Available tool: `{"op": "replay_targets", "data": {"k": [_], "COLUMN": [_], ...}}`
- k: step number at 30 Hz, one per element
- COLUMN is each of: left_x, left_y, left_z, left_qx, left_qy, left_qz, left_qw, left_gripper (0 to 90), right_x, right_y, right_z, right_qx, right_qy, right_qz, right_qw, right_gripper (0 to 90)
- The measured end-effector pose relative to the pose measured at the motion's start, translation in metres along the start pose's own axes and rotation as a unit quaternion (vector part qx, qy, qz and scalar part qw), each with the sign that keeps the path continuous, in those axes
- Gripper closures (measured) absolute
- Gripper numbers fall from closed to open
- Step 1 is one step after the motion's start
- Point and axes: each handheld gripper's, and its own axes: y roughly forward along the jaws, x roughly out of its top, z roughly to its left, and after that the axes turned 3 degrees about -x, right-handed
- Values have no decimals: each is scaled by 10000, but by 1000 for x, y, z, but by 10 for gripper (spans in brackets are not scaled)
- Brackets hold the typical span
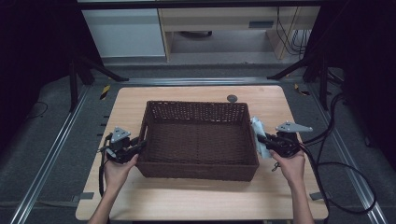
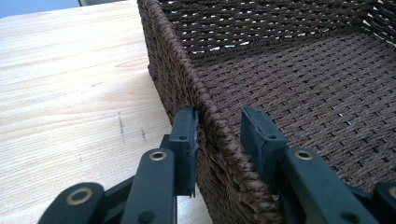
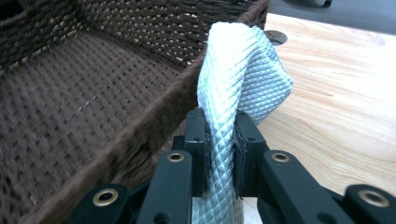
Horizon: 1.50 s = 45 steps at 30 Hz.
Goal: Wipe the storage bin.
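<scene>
A brown woven basket (image 1: 196, 103) stands in the middle of the wooden table (image 1: 196, 196). My left gripper (image 1: 140, 145) is at the basket's left wall. In the left gripper view its jaws (image 2: 217, 123) sit astride the wall's braided rim (image 2: 173, 70): the outer pad touches the wall and the inner pad stands a little off it, so the gripper is open. My right gripper (image 1: 258, 138) is beside the basket's right wall, shut on a pale cloth (image 1: 258, 130). The cloth (image 3: 238, 65) has a diamond weave and rises folded from between the jaws (image 3: 219, 126), next to the rim (image 3: 154, 112).
A small grey round disc (image 1: 232, 98) lies at the table's far edge behind the basket. Black cables (image 1: 336, 154) trail off the right gripper over the table's right side. Bare tabletop (image 2: 70, 93) lies left of the basket and in front of it.
</scene>
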Motion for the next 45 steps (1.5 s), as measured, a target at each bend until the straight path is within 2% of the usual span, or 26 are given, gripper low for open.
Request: {"op": "replay_targets", "data": {"k": [4, 8, 11, 14, 22, 24, 28, 30, 33, 39, 45], "left_x": [0, 0, 0, 0, -1, -1, 0, 0, 0, 2, 6], "left_y": [0, 0, 0, 0, 0, 0, 0, 0, 0, 0, 4], "left_z": [0, 0, 0, 0, 1, 1, 1, 0, 1, 0, 6], "left_qx": [-6, -7, 5, 17, 43, 42, -12, -27, -49, 28, 152], "left_qy": [-3, -10, 6, 11, 16, 17, 6, -1, -49, -57, -103], "left_qz": [0, 5, -1, -3, -22, -8, 10, 25, 32, 67, 78], "left_qw": [10000, 10000, 10000, 10000, 10000, 10000, 10000, 10000, 10000, 10000, 9998], "left_gripper": [659, 658, 657, 655, 629, 629, 646, 665, 679, 688, 689], "right_x": [-6, -15, -23, -32, -45, -43, -29, -22, -15, -14, -22], "right_y": [-1, 6, 9, 16, 34, 32, 12, 1, -10, -8, 3], "right_z": [4, 9, 8, 7, 6, 6, 6, 8, 12, 17, 16], "right_qx": [121, 76, 70, 15, 24, 40, 72, 106, 132, 123, 122], "right_qy": [-45, -170, -112, -113, -34, -17, -4, -74, -142, -230, -220], "right_qz": [92, 388, 515, 809, 1294, 1198, 590, 318, 97, 188, 466], "right_qw": [9999, 9991, 9986, 9967, 9916, 9928, 9982, 9994, 9998, 9995, 9986], "right_gripper": [792, 792, 792, 792, 791, 790, 790, 790, 790, 790, 790]}}
